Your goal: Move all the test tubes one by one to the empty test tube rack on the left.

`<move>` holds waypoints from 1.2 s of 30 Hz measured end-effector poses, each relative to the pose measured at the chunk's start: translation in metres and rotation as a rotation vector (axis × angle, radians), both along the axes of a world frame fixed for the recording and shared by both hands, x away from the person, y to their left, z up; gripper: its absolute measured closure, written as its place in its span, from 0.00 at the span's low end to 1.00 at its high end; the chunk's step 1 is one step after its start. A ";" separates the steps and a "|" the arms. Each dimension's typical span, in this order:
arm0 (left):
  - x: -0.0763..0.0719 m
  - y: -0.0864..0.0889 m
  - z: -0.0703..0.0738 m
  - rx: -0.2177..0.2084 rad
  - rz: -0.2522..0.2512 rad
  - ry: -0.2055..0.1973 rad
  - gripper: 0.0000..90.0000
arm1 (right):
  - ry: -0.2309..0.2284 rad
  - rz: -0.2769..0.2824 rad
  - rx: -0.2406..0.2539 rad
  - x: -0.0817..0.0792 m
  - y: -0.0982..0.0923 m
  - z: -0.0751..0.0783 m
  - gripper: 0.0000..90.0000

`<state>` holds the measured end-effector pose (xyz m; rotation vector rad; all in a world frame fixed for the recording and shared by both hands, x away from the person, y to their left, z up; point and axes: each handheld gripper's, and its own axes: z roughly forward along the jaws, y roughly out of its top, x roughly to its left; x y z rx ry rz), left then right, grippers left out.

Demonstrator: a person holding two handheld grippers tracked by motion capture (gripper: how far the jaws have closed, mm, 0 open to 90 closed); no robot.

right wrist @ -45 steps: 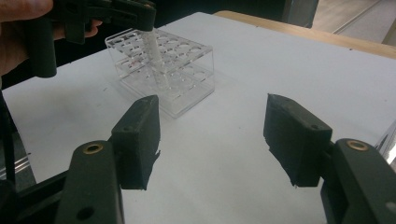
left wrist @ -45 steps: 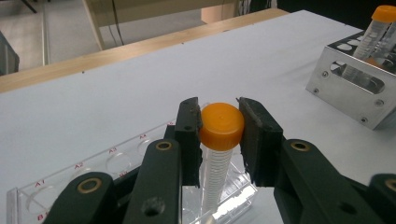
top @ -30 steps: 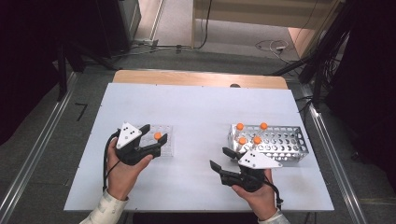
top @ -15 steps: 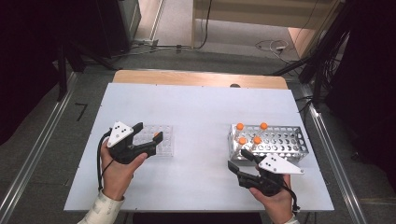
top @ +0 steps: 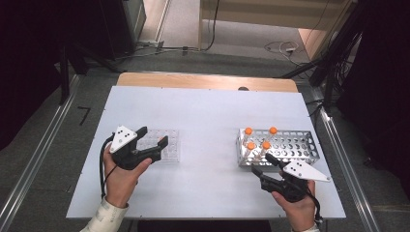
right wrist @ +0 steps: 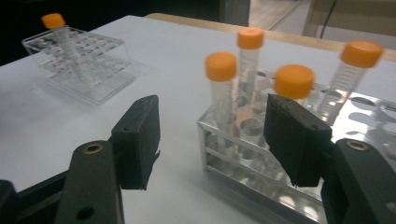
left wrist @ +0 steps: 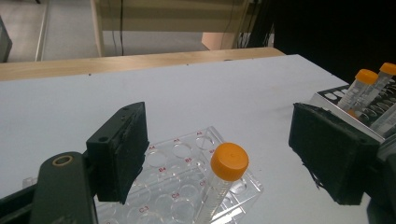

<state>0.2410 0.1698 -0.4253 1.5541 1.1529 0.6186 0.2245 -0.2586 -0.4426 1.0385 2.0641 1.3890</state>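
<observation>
1. Your left gripper [top: 153,141] stands wide with nothing pressed between the pads. Its jaws have just been opening around the orange-capped tube [left wrist: 223,179], which now stands tilted in the clear rack [top: 162,151], between the open jaws but touching neither.
2. Judgement: the tube looks released so the well takes its weight. The lean suggests a loose fit.
3. Your right gripper [top: 263,163] is also spread wide and empty, just in front of the metal rack [top: 309,147].
4. 4 capped tubes [right wrist: 221,81] stand in that rack's near-left holes, beyond the jaw tips. The nearest sits ahead, between the pads' lines.
5. Judgement: the right gripper is lined up to take 1 next.
</observation>
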 end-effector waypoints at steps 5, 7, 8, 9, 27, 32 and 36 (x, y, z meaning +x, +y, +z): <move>0.000 0.000 0.000 0.002 0.003 -0.001 0.22 | -0.001 -0.085 -0.016 0.011 -0.011 -0.007 0.32; 0.000 0.000 0.000 0.001 0.003 -0.001 0.22 | 0.007 -0.110 -0.026 0.016 -0.012 -0.011 0.29; 0.000 0.000 0.000 0.001 0.004 0.000 0.22 | 0.011 -0.120 -0.030 0.019 -0.013 -0.013 0.30; 0.000 -0.001 0.000 0.001 0.004 -0.002 0.22 | 0.013 -0.126 -0.030 0.021 -0.013 -0.014 0.30; 0.001 -0.001 -0.001 -0.001 0.001 0.001 0.22 | -0.006 -0.146 -0.058 0.041 -0.007 -0.021 0.65; 0.001 -0.002 -0.001 0.000 -0.002 0.000 0.22 | -0.004 -0.138 -0.068 0.042 -0.005 -0.023 0.73; 0.001 -0.002 -0.001 0.002 -0.004 0.001 0.22 | -0.007 -0.141 -0.077 0.043 -0.004 -0.023 0.79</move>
